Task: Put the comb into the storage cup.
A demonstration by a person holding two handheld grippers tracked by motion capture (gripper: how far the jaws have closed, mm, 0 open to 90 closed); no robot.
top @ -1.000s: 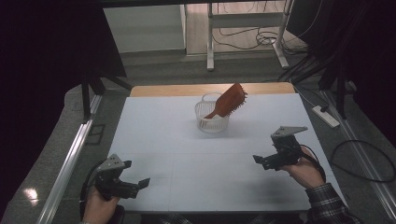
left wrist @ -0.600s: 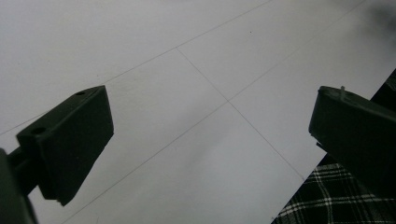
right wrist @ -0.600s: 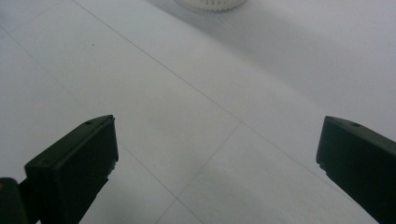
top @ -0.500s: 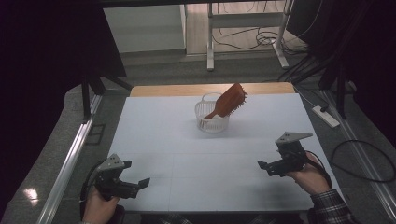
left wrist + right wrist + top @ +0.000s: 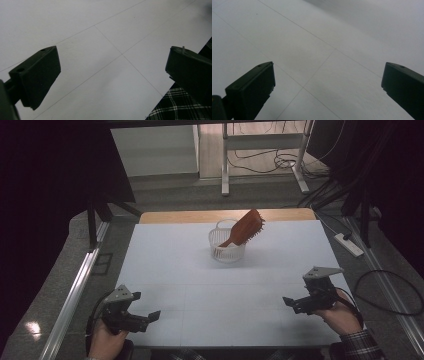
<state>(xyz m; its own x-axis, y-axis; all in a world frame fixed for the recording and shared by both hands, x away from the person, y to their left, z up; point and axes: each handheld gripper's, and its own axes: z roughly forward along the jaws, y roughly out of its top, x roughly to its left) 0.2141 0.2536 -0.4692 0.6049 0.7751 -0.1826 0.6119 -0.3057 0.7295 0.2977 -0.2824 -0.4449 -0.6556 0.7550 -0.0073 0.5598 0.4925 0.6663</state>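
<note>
White desk (image 5: 200,270) surface, wooden strip along far edge. Reddish-brown wooden hairbrush (image 5: 246,227) standing tilted in small white basket (image 5: 226,251), handle down inside, bristle head up and leaning right over rim, bristles facing right; basket at far-centre of desk. Left gripper (image 5: 147,318) at near-left corner, held in left hand (image 5: 104,344), fingers apart, nothing between, pointing right across desk. Right gripper (image 5: 291,302) at near-right, held in right hand (image 5: 344,316), plaid sleeve (image 5: 356,347) at wrist, grey three-cornered plate on top, fingers apart, nothing between, pointing left. Both grippers well apart from basket and brush, and well apart from each other. Left gripper view: two black fingers (image 5: 37,75) wide apart over bare desk with thin grid lines, plaid fabric at lower right corner. Right gripper view: black fingers (image 5: 252,90) wide apart, bare desk with faint lines between. Cables and table legs on floor beyond far edge.
</note>
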